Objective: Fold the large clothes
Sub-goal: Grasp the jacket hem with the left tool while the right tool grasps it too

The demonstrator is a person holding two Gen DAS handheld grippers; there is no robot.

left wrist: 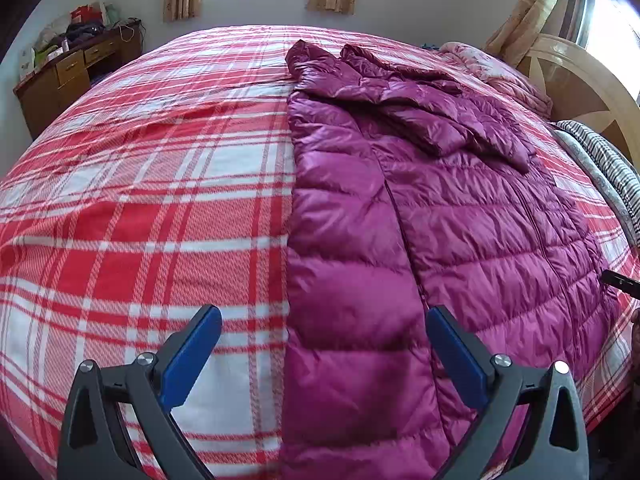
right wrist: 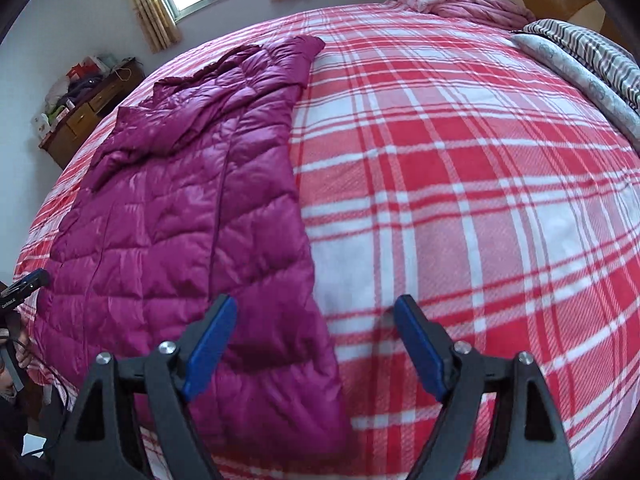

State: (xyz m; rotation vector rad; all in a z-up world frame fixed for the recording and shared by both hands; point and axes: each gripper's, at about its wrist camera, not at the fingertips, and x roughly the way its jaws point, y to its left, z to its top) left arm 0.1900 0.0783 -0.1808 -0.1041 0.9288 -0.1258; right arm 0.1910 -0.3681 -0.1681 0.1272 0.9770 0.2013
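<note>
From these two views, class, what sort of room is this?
Most likely a home bedroom: a large bed under a red-and-white plaid blanket, a curved wooden headboard, and a cluttered wooden desk.

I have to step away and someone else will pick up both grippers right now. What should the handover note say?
Left gripper: open, empty, above the jacket's near-left edge.
Right gripper: open, empty, above the jacket's near-right edge.
Jacket: purple quilted one, lying lengthwise on the plaid bedspread, nothing holding it.
Done: both long sides look folded in, one sleeve laid across the top; it is now a long narrow strip.
Left: probably fold the strip end to end, then smooth it.
</note>
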